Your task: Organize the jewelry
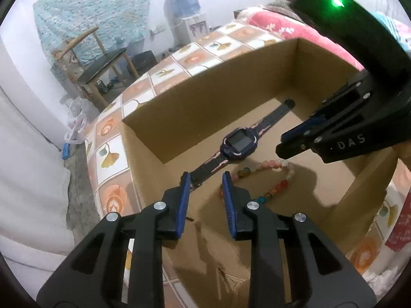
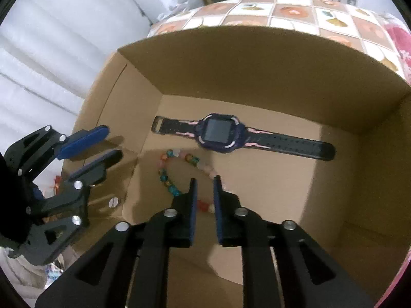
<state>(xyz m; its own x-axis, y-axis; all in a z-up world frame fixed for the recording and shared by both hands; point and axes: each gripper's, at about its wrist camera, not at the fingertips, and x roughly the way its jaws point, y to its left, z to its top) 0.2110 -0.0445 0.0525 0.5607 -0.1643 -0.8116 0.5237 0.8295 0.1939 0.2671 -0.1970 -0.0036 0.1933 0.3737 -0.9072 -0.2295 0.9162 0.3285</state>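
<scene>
An open cardboard box [image 1: 205, 95] [image 2: 257, 56] holds a dark blue smartwatch with a black and pink strap [image 1: 237, 142] [image 2: 221, 133], lying flat, and a bracelet of coloured beads [image 1: 276, 177] [image 2: 167, 177] beside it. My left gripper [image 1: 205, 177] is open and empty above the box's near wall, close to the watch strap's end. My right gripper [image 2: 204, 179] is open and empty over the bracelet, inside the box. The right gripper also shows in the left wrist view [image 1: 292, 141], and the left gripper in the right wrist view [image 2: 113, 141].
The box stands on a table with a tiled flower-pattern cloth [image 1: 110, 154] [image 2: 295, 10]. A wooden chair [image 1: 102, 61] stands beyond the table's far end by a white wall. Red and pink fabric [image 1: 282, 25] lies behind the box.
</scene>
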